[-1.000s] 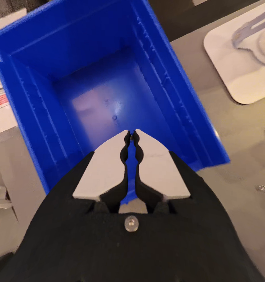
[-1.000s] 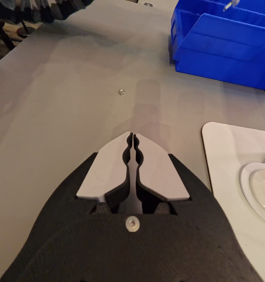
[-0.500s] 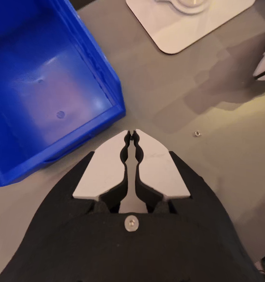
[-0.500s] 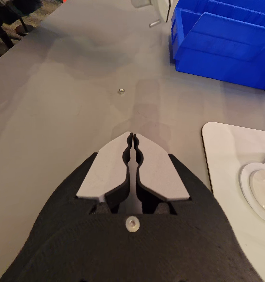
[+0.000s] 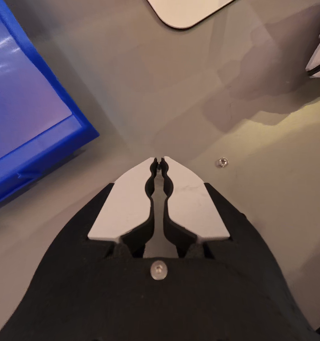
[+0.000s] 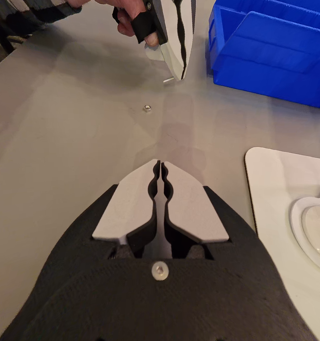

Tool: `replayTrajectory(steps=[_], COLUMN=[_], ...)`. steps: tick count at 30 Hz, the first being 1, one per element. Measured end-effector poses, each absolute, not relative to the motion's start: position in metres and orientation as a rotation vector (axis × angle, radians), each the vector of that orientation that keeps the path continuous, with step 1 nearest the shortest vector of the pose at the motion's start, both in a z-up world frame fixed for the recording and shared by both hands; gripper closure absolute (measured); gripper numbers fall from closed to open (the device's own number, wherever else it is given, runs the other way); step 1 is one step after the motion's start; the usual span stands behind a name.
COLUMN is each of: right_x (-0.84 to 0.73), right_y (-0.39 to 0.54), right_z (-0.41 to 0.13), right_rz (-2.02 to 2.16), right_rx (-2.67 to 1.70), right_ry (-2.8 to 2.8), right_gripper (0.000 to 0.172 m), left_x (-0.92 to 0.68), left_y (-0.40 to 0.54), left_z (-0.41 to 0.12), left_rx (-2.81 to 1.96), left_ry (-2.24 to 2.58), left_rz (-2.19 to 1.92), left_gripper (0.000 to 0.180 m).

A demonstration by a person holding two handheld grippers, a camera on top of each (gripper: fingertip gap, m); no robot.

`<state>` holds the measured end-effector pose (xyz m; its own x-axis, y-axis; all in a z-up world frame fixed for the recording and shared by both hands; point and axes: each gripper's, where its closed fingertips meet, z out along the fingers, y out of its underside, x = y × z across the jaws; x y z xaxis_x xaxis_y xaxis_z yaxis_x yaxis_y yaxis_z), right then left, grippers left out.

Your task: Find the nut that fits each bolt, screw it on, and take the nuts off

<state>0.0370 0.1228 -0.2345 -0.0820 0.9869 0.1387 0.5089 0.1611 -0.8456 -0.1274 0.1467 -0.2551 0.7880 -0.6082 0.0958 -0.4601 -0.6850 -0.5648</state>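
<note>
The left gripper (image 5: 158, 160) is hovering over the grey table (image 5: 155, 92) just right of the blue bin (image 5: 45, 103), its fingers (image 5: 181, 186) pinching a small bolt (image 6: 168, 79) that is sticking out sideways at the tips, as the right wrist view shows. The right gripper (image 6: 159, 162) is waiting low over the table with fingers (image 6: 137, 195) closed on nothing. A loose nut (image 6: 147, 108) is lying on the table between the two grippers. A white board (image 6: 284, 184) is sitting right of the right gripper.
</note>
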Motion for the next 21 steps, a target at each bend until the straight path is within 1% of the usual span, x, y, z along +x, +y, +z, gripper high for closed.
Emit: replayTrajectory(steps=[4, 9, 11, 21], right_x=[0.037, 0.037, 0.037, 0.037], right_y=[0.123, 0.123, 0.123, 0.123], right_z=[-0.235, -0.236, -0.236, -0.236], right_rz=[0.811, 0.809, 0.809, 0.806], right_rx=[-1.443, -1.444, -1.444, -1.444], right_ry=[-1.701, -1.704, -1.704, -1.705], right_gripper=[0.170, 0.170, 0.170, 0.170], left_x=[-0.126, -0.126, -0.128, -0.139], left_y=[0.146, 0.147, 0.147, 0.151], left_z=[-0.267, -0.271, -0.271, -0.269], left_rx=[-2.476, -2.477, -2.475, -2.436], left_ry=[0.798, 0.791, 0.796, 0.840], left_rz=[-0.368, -0.362, -0.346, -0.156], left_gripper=[0.176, 0.169, 0.161, 0.153])
